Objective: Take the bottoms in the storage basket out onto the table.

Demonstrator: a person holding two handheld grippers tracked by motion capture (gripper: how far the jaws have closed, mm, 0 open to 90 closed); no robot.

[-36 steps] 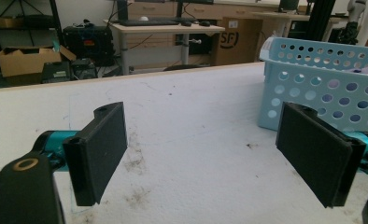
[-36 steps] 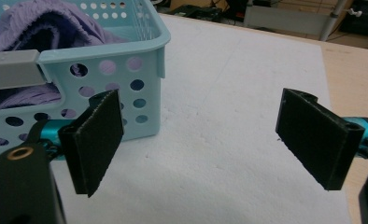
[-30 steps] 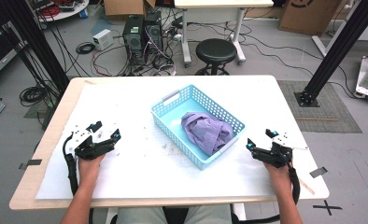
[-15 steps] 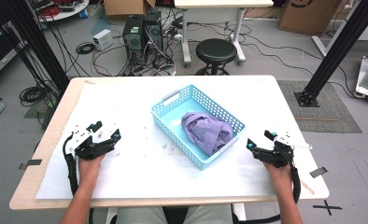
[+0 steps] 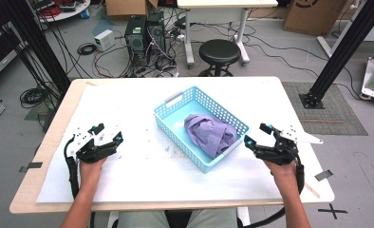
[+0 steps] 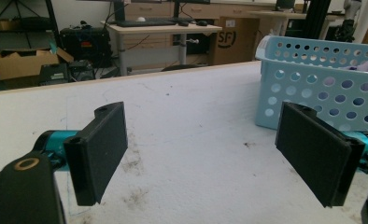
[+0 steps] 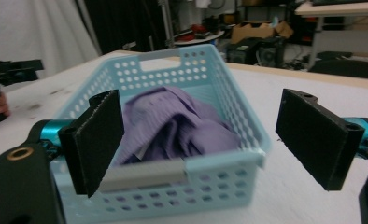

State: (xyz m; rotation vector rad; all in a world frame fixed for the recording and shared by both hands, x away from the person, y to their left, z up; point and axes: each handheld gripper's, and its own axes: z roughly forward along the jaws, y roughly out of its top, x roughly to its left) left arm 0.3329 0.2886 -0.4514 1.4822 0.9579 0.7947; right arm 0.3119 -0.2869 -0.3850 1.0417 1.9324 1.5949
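While tools flank it, basket runs diagonally, far-left to near-right.

On the table: one basket, one purple cloth inside it, possibly more than one garment bunched together, since the folds hide that; two grippers, left and right. On the floor behind: one stool, two computer towers

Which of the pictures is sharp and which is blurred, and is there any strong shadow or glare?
High view: even light, slightly soft, no glare. Left gripper view: the basket looks fairly sharp, the table brightly lit. Right gripper view: the purple cloth and the near basket rim look blurred; the background is dim.
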